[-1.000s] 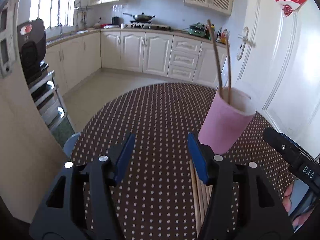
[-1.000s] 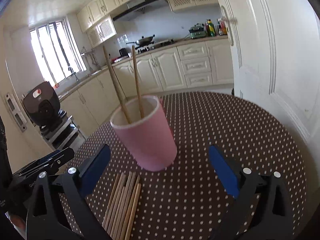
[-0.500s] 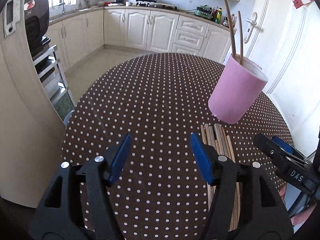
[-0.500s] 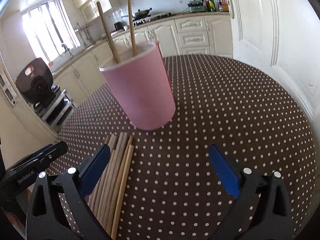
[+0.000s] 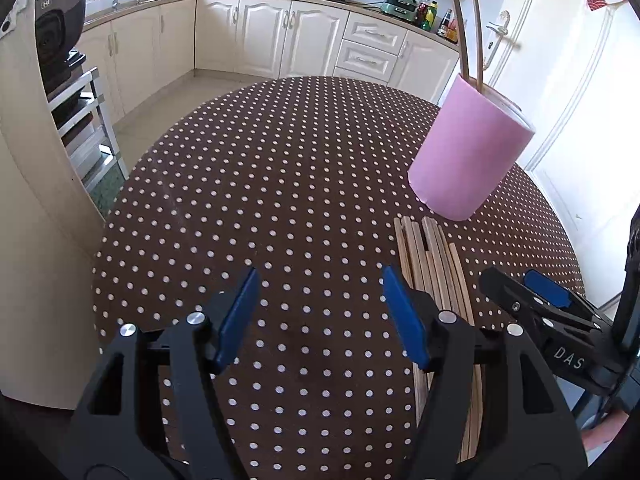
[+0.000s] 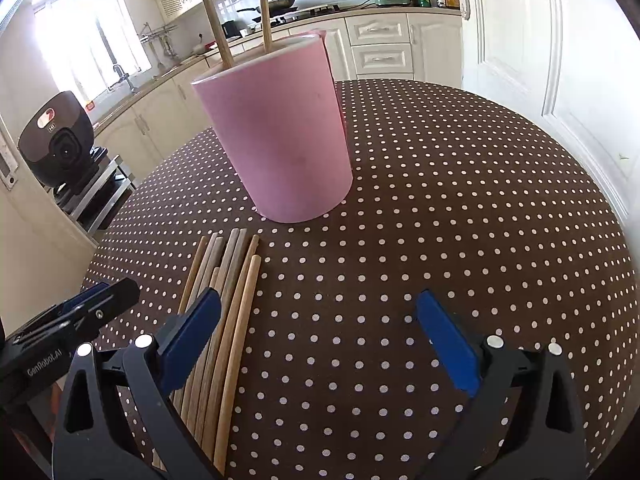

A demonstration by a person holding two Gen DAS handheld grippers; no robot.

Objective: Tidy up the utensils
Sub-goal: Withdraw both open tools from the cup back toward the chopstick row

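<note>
A pink cup (image 5: 468, 152) (image 6: 280, 136) stands on the dotted brown table with two wooden chopsticks (image 6: 216, 20) upright in it. A bundle of several wooden chopsticks (image 5: 436, 276) (image 6: 224, 312) lies flat on the table just in front of the cup. My left gripper (image 5: 320, 304) is open and empty above the table, left of the bundle. My right gripper (image 6: 320, 328) is open and empty, its left finger over the bundle. Each gripper shows at the edge of the other's view.
The round table (image 5: 280, 184) (image 6: 460, 184) has a brown cloth with white dots. White kitchen cabinets (image 5: 304, 40) stand behind, a white door (image 6: 560, 60) to the right, and a black appliance on a rack (image 6: 60, 140) to the left.
Both grippers have tilted down toward the table and moved closer to the chopstick bundle. The cup and bundle have not moved. Both stay open.
</note>
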